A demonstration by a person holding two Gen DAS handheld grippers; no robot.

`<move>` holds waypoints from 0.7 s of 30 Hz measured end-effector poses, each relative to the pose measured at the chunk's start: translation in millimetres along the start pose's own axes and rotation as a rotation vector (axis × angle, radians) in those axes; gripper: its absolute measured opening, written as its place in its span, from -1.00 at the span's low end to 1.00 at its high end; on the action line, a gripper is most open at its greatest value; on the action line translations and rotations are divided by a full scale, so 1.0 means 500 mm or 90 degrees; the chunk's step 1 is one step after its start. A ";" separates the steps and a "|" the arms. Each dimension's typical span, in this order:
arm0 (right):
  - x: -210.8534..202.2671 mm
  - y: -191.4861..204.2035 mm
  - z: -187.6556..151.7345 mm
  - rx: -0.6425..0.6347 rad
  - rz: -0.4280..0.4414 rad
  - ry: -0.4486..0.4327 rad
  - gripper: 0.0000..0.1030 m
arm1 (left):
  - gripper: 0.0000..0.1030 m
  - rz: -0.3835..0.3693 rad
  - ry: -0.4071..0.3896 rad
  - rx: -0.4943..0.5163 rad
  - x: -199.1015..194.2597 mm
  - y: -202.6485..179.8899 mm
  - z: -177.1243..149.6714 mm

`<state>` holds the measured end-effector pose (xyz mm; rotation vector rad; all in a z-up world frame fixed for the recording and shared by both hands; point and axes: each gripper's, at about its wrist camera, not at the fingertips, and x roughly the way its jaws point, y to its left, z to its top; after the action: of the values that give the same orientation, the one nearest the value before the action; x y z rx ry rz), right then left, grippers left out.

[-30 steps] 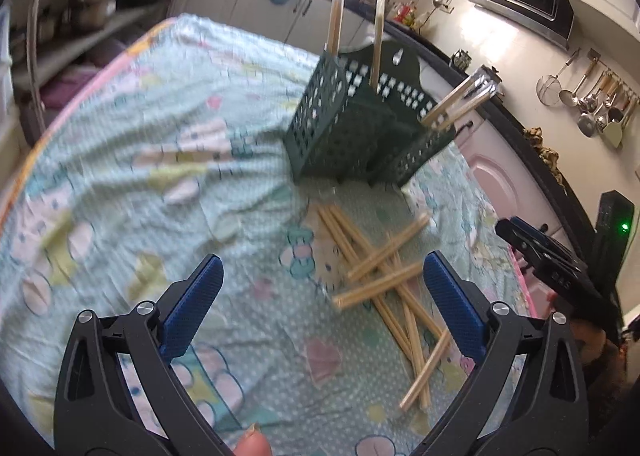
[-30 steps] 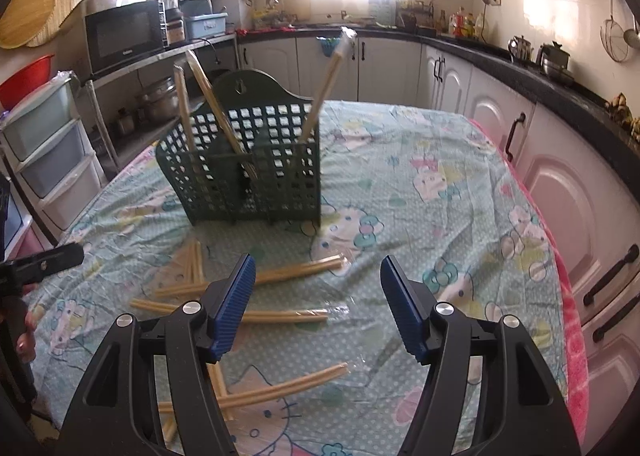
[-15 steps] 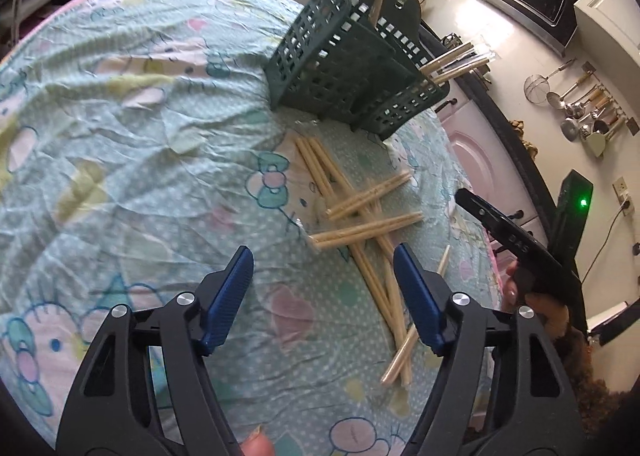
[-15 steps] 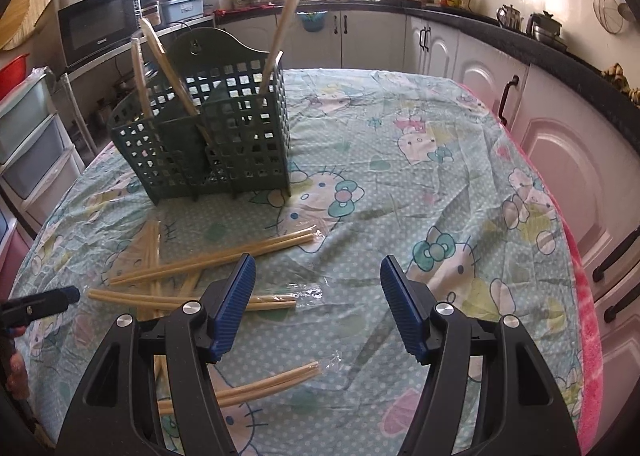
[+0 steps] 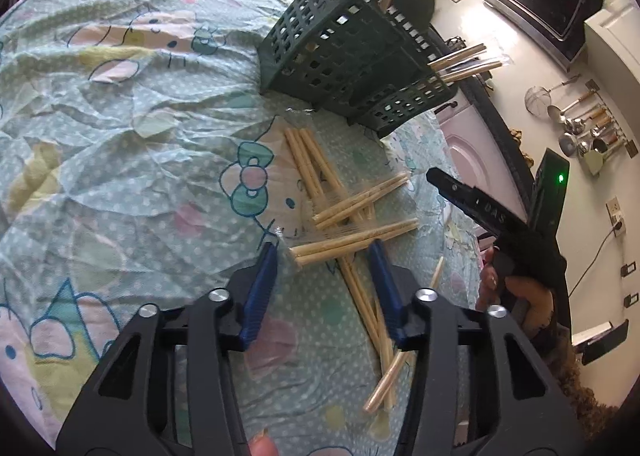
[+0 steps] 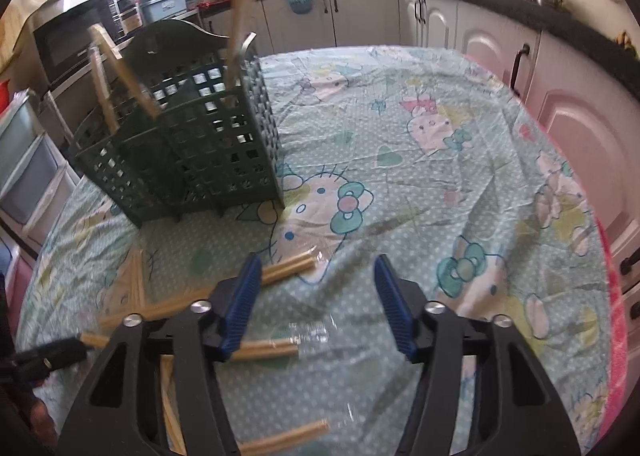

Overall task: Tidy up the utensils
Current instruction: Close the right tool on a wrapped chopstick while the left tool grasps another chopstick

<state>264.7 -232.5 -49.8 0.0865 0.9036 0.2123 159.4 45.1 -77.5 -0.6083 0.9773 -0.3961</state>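
Several wrapped pairs of wooden chopsticks lie crossed on the patterned tablecloth. A dark green lattice utensil basket stands beyond them with a few chopstick pairs sticking out. My left gripper is open, low over the cloth, its fingers either side of one wrapped pair. My right gripper is open and empty, low over the cloth, with a chopstick pair by its left finger. The basket stands to its upper left. The right gripper also shows in the left wrist view.
The table's right edge drops off toward white cabinets. Kitchen counters, a microwave and hanging ladles line the walls. Storage drawers stand left of the table.
Both grippers have dropped lower and moved forward toward the loose chopsticks. My left fingers have narrowed around one wrapped pair. The right gripper has swung closer to the basket.
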 end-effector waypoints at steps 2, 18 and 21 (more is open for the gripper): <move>0.016 -0.006 0.009 0.009 0.009 0.008 -0.14 | -0.45 0.007 0.001 -0.005 0.004 0.006 0.000; 0.088 -0.022 0.023 0.032 0.048 0.045 -0.48 | -0.73 0.000 0.000 -0.021 -0.003 0.040 -0.002; 0.086 -0.019 0.023 0.027 0.039 0.039 -0.63 | -0.76 0.001 -0.001 -0.022 -0.004 0.041 -0.003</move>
<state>300.7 -232.2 -77.4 0.1471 0.9670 0.2543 158.2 61.4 -89.9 -0.6388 0.9842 -0.3782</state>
